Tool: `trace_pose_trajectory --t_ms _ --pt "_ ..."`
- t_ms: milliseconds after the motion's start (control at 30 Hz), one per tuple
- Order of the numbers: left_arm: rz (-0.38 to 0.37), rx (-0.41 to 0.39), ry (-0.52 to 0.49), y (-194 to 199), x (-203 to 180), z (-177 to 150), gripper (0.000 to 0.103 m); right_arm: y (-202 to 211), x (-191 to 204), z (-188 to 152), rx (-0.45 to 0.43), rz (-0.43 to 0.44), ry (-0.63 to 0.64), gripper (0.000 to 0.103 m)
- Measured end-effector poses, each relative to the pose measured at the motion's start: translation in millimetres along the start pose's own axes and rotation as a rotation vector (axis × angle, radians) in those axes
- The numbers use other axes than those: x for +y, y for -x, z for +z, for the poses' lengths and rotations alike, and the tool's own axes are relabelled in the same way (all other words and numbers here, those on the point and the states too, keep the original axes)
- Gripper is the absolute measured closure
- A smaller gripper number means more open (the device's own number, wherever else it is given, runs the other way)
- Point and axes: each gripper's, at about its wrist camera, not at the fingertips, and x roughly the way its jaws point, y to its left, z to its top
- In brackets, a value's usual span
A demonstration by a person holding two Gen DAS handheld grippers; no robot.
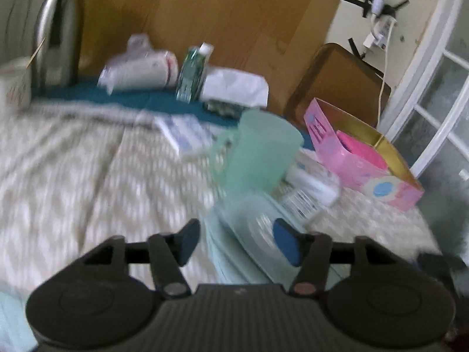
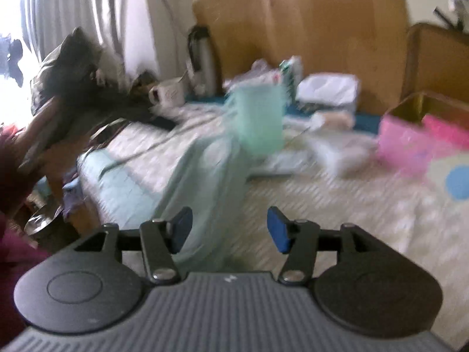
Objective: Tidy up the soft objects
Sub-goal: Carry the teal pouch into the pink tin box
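Observation:
Both views are blurred by motion. A pale mint-green cloth (image 2: 202, 182) lies in a long fold on the patterned bed cover (image 2: 337, 205), running from a mint plastic cup (image 2: 259, 117) toward my right gripper (image 2: 230, 228), which is open and empty with the cloth's near end between its fingers. In the left wrist view the same cloth (image 1: 234, 252) sits folded under my left gripper (image 1: 239, 242), which is open and empty. The mint cup (image 1: 261, 149) stands just beyond it.
A pink box (image 1: 363, 158) sits at the right, also seen in the right wrist view (image 2: 416, 140). A steel flask (image 1: 58, 32), a green bottle (image 1: 192, 73), white packets (image 1: 140, 70) and tissues (image 1: 234, 86) line the wooden headboard. Dark clothes (image 2: 73, 88) are piled left.

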Motion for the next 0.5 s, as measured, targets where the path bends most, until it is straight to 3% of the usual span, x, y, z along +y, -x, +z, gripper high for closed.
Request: trace_pose_trajectory --t_ms 67,100,133,167,200,233,267,300,367,500 --pt "0.017 -0.014 -0.065 -19.9 -3.3 2.4 0.014 -13.7 11.5 -14.1 0.03 0.033 -0.019 0.041" --pt "0.018 -0.015 -0.08 -28.8 -2.2 1.9 0.014 -20.2 15.9 -19.0 0.035 0.035 -0.028 0.04" --pt "0.01 -0.005 -0.082 -34.7 -2.3 -0.3 0.017 -26.4 17.0 -23.5 0.027 0.034 -0.058 0.036" --pt "-0.011 0.022 -0.077 -45.1 -4.0 -3.4 0.035 -29.5 15.5 -25.5 0.01 0.035 -0.095 0.035" --pt "-0.042 0.063 -0.064 -53.6 -4.7 -7.2 0.048 -32.0 13.0 -26.3 0.001 0.041 -0.124 0.041" --pt "-0.064 0.087 -0.043 -55.9 -3.2 -14.2 0.048 -31.0 13.0 -24.2 -0.004 0.038 -0.135 0.046" --pt "-0.053 0.067 -0.035 -52.1 -5.3 -20.3 0.05 -28.7 8.3 -22.6 -0.005 0.026 -0.149 0.062" --pt "-0.046 0.071 -0.043 -47.4 -9.3 -25.1 0.053 -24.9 1.0 -21.6 -0.001 0.03 -0.183 0.07" --pt "-0.047 0.079 -0.026 -36.5 -14.5 -34.5 0.058 -13.0 -13.7 -24.4 -0.012 0.006 -0.246 0.075" --pt "-0.107 0.117 -0.023 -32.0 -41.9 -52.6 0.06 17.8 -44.9 -29.6 -0.061 -0.098 -0.334 0.079"
